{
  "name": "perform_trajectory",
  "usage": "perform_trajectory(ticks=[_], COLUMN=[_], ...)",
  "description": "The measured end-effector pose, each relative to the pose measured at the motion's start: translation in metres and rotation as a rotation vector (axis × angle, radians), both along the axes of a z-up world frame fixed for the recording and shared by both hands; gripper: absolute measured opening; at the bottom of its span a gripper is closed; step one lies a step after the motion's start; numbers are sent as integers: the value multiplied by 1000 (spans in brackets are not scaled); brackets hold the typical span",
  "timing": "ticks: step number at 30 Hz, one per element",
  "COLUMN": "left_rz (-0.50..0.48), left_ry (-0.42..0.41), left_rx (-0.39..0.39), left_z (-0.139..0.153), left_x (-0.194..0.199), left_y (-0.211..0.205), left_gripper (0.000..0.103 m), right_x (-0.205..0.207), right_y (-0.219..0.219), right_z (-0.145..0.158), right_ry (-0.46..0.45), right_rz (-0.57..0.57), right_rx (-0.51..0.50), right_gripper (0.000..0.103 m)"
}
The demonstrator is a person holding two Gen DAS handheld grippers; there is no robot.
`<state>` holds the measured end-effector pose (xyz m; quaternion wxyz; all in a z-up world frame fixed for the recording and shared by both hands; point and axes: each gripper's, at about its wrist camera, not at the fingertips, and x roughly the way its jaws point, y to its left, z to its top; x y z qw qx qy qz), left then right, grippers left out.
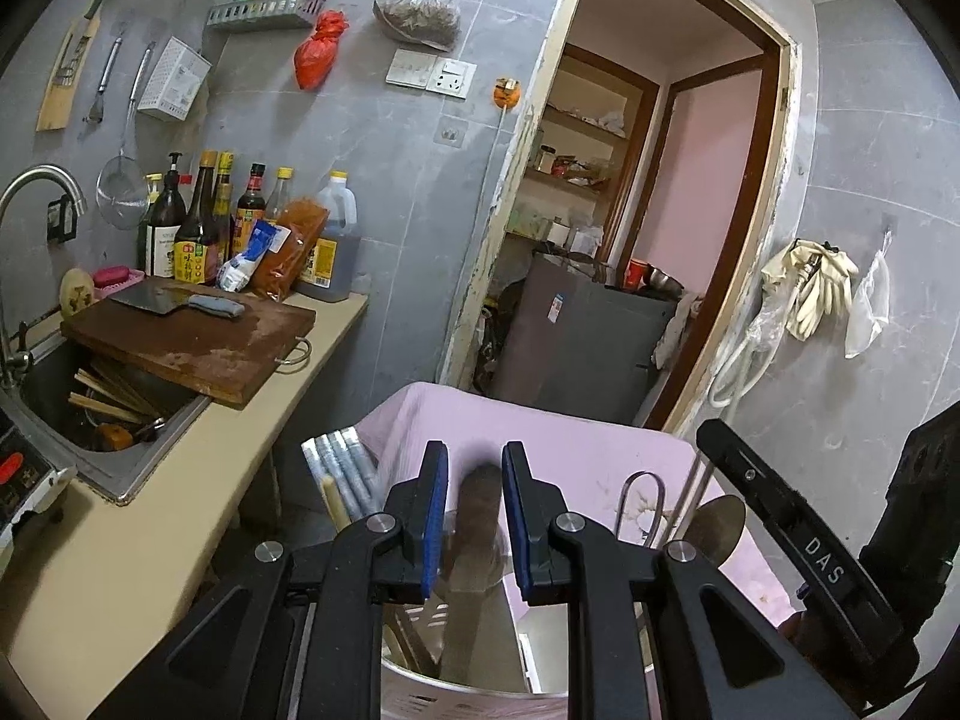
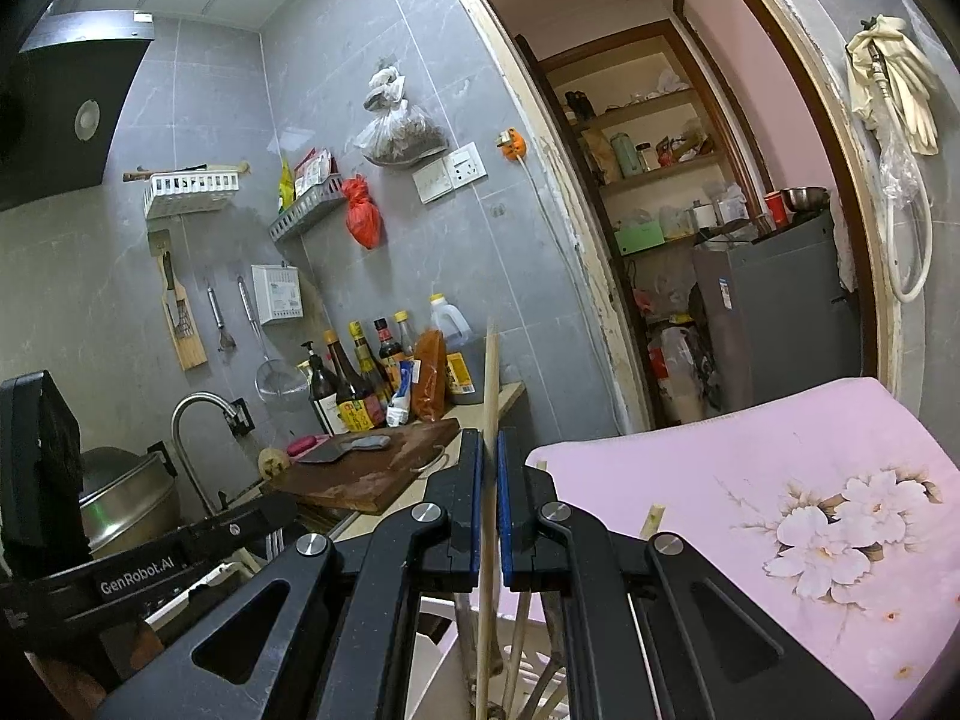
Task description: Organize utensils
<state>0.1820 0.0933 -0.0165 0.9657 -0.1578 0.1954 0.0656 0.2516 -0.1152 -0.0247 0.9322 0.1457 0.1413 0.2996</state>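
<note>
My left gripper is open, its jaws standing apart on either side of a brown utensil handle that rises from a metal holder below. A wire-loop utensil and a metal spoon stand to the right of it, and chopsticks to the left. My right gripper is shut on a single wooden chopstick that points up. Below it, more wooden utensils sit in the holder. The right gripper's arm shows in the left view.
A pink floral cloth covers the surface behind the holder. A counter at left carries a cutting board with a cleaver, sauce bottles and a sink with chopsticks. An open doorway lies beyond.
</note>
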Motion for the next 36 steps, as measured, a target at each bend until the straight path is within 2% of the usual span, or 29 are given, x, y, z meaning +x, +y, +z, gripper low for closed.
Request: perform_trajectory(ticks=[9,13,17,18,21,29,32,34,36], left_rz=[-3,0,10,12,11,-3,-9,-10,-12], left_ry=[6,19,26,26,36,52,62,68,83], left_rx=[6,10,11,12,23,49,58,62,65], left_z=[4,4,5,6,8,15,18,20,22], left_x=[0,0,-3,-3,-2,-3,-4,-4,-5], left_y=[-2,-4,-4,-5,-6,-12,-13,-13,-12], left_gripper=[24,30,43,44,45,59,65,72,86], right_x=[-1,-3,-5,-6,-8,-14,-18,-19,-22], right_y=[-3,-8,-15,-17,-20,-33,-39,-40,-44], right_z=[-1,-2,-2,-2,0,9,14,18,20], right_ry=[2,10,20,24,37,55,67,74,86], right_rz=[-9,-20,-31,-35,-53,-100,-131,-157,-182], right_rx=[-2,-10,-21,-25,-33,-72,-87,-98,-111], right_gripper=[5,5,6,7,28,30,42,57,64])
